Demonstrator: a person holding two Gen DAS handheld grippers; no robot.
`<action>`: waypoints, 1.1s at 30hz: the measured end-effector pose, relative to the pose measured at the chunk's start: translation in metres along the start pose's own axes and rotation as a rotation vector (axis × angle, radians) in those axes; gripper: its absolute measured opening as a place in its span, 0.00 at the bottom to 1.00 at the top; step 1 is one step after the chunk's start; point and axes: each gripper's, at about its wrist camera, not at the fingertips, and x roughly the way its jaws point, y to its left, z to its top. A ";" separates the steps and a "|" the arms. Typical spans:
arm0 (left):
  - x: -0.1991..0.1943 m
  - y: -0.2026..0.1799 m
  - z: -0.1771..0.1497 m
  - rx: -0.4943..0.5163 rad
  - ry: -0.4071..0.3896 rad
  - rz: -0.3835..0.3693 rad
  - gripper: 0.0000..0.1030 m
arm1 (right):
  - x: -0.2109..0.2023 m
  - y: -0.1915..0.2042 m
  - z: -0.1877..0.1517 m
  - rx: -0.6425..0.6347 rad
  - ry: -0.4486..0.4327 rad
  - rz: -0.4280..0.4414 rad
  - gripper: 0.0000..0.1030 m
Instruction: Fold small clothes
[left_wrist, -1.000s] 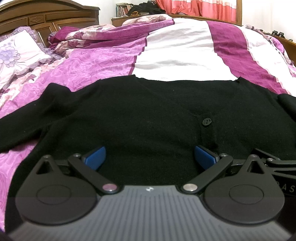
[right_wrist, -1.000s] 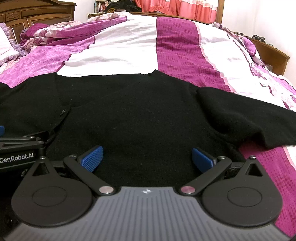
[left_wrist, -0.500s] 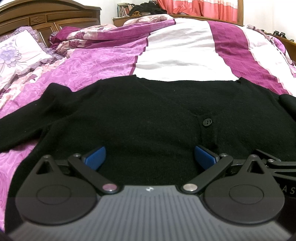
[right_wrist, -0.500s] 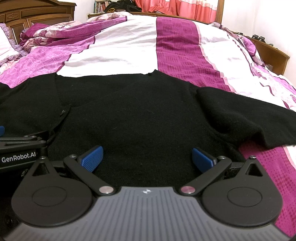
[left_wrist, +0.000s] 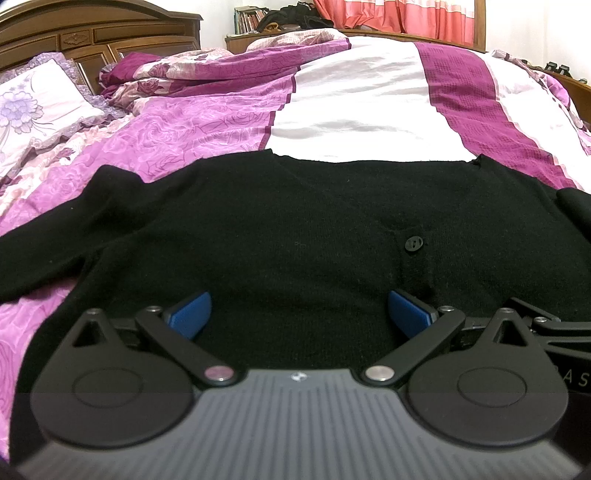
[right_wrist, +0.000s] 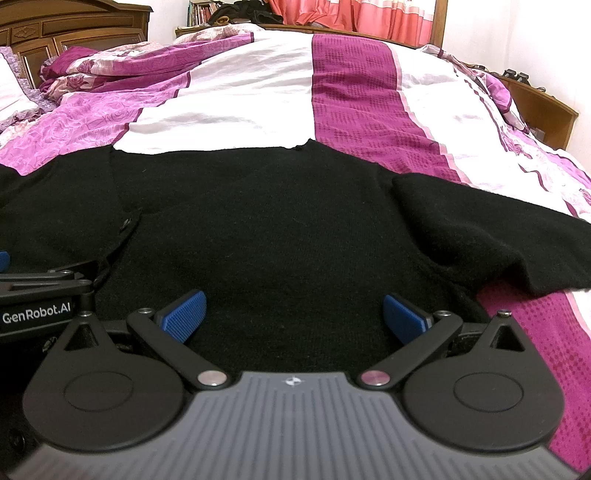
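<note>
A black knit cardigan (left_wrist: 295, 221) lies spread flat on the bed, its neckline far from me and one black button (left_wrist: 413, 243) showing. It also fills the right wrist view (right_wrist: 277, 229). Its left sleeve (left_wrist: 48, 243) stretches out to the left and its right sleeve (right_wrist: 498, 236) to the right. My left gripper (left_wrist: 299, 314) is open and empty, low over the near part of the cardigan. My right gripper (right_wrist: 293, 314) is open and empty beside it, over the right half. The left gripper's body (right_wrist: 40, 299) shows at the left edge of the right wrist view.
The bed has a purple, pink and white striped cover (left_wrist: 369, 96). A floral pillow (left_wrist: 33, 107) and a wooden headboard (left_wrist: 96, 33) are at the far left. A rumpled quilt (left_wrist: 207, 70) lies beyond the cardigan. Red curtains (right_wrist: 351, 14) hang at the back.
</note>
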 end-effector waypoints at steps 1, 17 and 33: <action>0.000 0.000 0.000 0.000 -0.001 -0.001 1.00 | 0.000 0.000 0.000 -0.001 0.001 -0.001 1.00; 0.001 0.001 0.001 -0.003 0.001 0.004 1.00 | 0.000 0.000 0.000 -0.001 0.000 -0.001 1.00; 0.002 0.001 0.001 -0.008 0.001 0.005 1.00 | 0.001 0.000 0.000 0.000 0.000 -0.003 1.00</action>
